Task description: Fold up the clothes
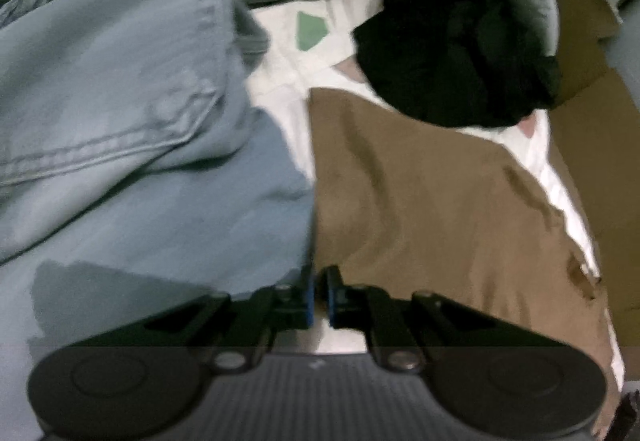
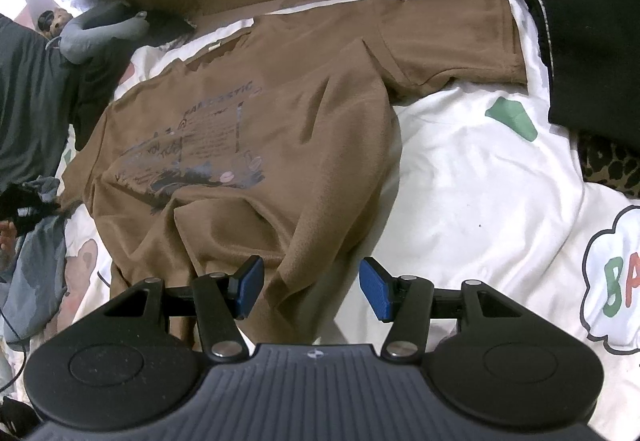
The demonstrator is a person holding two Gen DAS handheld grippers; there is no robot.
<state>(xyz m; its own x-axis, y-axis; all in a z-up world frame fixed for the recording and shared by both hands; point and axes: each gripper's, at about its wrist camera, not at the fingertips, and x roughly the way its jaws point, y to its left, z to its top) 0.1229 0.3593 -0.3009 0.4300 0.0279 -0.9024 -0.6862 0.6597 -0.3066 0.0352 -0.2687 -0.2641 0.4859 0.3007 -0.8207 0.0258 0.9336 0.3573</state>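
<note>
A brown printed T-shirt (image 2: 248,145) lies spread on a white patterned bedsheet (image 2: 480,201); left of the T-shirt sits light blue denim clothing (image 1: 120,101), touching its edge; the left hand-held gripper (image 1: 319,297) has its blue pads nearly together at that edge, though blur hides whether cloth is pinched; the right hand-held gripper (image 2: 312,287) stands open over the T-shirt's hem; a black garment (image 2: 592,41) lies right of the T-shirt.

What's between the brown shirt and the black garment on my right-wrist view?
In the right wrist view, only white printed bedsheet, with a green patch, lies between the brown shirt and black garment.
</note>
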